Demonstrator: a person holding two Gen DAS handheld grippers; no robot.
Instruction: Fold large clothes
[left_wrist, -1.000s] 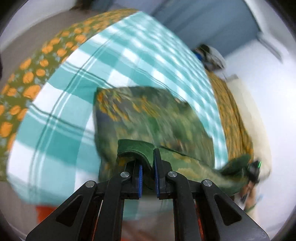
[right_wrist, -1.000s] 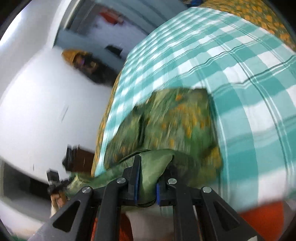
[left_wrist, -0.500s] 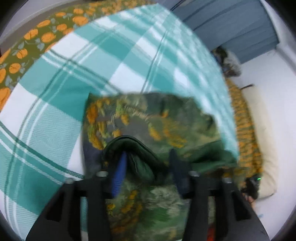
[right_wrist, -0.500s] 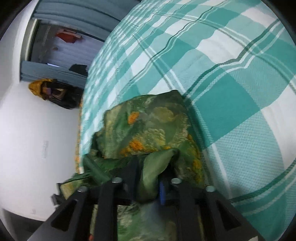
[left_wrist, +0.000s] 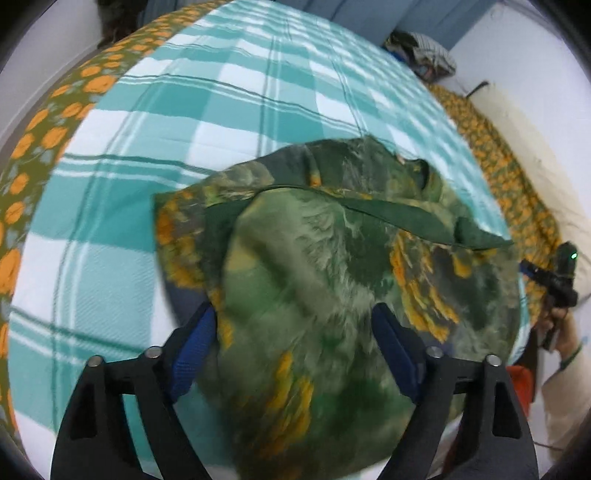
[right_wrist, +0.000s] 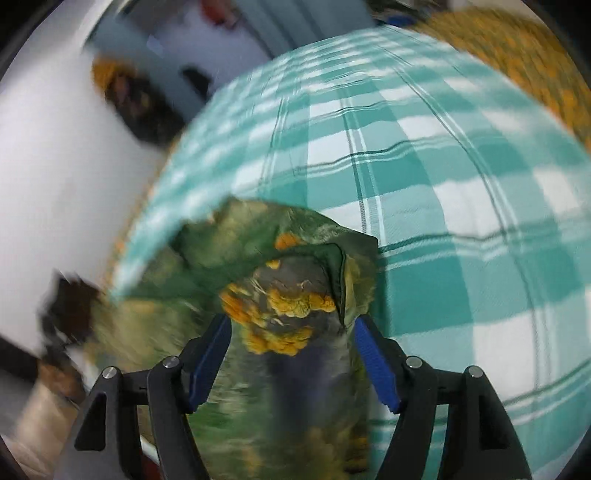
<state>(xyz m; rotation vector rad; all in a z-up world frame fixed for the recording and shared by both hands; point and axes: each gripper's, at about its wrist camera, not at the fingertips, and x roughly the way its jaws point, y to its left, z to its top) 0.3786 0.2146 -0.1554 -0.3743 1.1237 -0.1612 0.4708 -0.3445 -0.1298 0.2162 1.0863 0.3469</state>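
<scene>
Plainly, the green garment with orange flowers (left_wrist: 325, 266) lay in a folded heap on the teal-and-white checked sheet (left_wrist: 229, 110) that covered the bed, and everything else is placed here by that garment. The left gripper (left_wrist: 295, 339) hung low over its near edge with the jaws spread wide; they had just been opening, and the blue pads (left_wrist: 192, 354) stood off the cloth on either side, so the fabric sat between them without being pinched. A dark green hem band (left_wrist: 406, 218) ran across the far half of the garment, lying over the patterned layers below it. In the right wrist view the same garment (right_wrist: 295, 295) filled the lower middle, blurred, with a cluster of orange blooms just past the right gripper (right_wrist: 291, 343). That gripper's jaws had likewise just been opening and stood wide apart, its blue pads (right_wrist: 373, 365) clear of the fabric lying loose between them. Beyond the garment the checked sheet stretched away, bordered at its outer edges by an olive bedspread with orange flowers (left_wrist: 55, 110). To the right of the garment in the left wrist view, a person's hand (left_wrist: 557, 328) held the other gripper's handle, on which a small green light (left_wrist: 573, 255) glowed, with a white wall behind.
</scene>
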